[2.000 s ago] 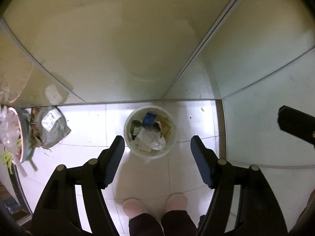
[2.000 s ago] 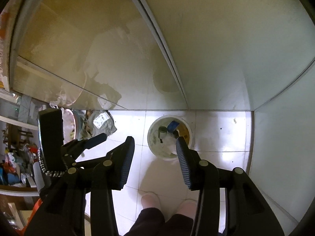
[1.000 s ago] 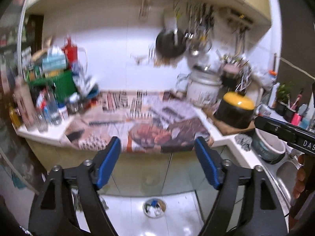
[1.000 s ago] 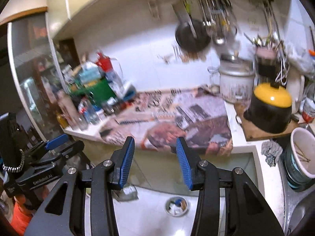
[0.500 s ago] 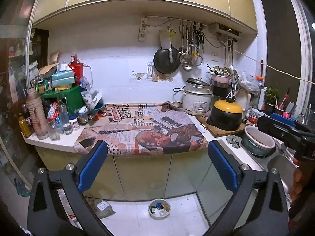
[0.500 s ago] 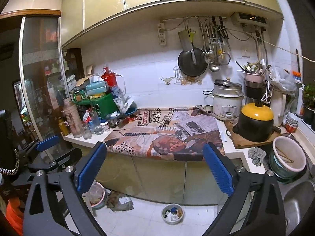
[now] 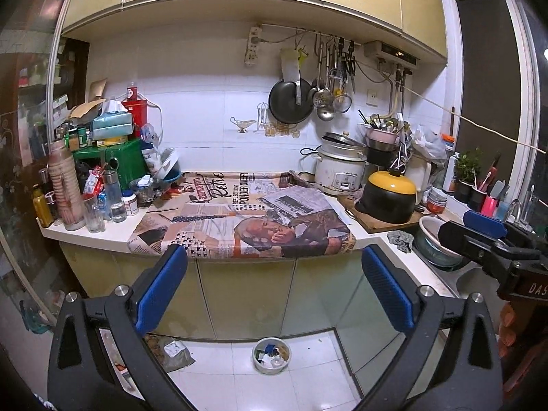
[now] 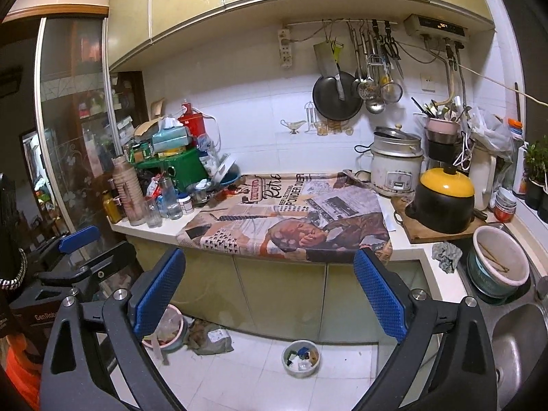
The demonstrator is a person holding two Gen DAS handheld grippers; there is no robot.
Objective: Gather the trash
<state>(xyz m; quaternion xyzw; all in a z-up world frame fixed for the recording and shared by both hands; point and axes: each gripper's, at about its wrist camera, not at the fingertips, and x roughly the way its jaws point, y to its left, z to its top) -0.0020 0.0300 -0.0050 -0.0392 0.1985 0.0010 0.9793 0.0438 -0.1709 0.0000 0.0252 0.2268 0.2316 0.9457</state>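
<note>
A small white bin (image 7: pixel 270 370) with mixed trash in it stands on the white floor tiles below the cabinets, also in the right wrist view (image 8: pixel 300 373). My left gripper (image 7: pixel 272 257) is open wide with nothing between its blue pads, well back from the counter. My right gripper (image 8: pixel 269 257) is just as wide open and holds nothing. Both point at the newspaper-print cloth (image 7: pixel 246 219) on the counter, with the bin low between the fingers. One blue pad (image 7: pixel 484 223) of the right gripper shows at the right edge of the left wrist view.
A crumpled grey bag (image 8: pixel 214 339) and a pink basin (image 8: pixel 167 328) lie on the floor left of the bin. Bottles and jars (image 7: pixel 85 202) crowd the counter's left end. A rice cooker (image 8: pixel 395 171), a yellow-lidded black pot (image 8: pixel 443 202) and a sink (image 8: pixel 513 342) are on the right.
Both views swung up from close over the bin to the whole counter seen from farther back. Both pairs of jaws spread much wider. Little differs over the last half second.
</note>
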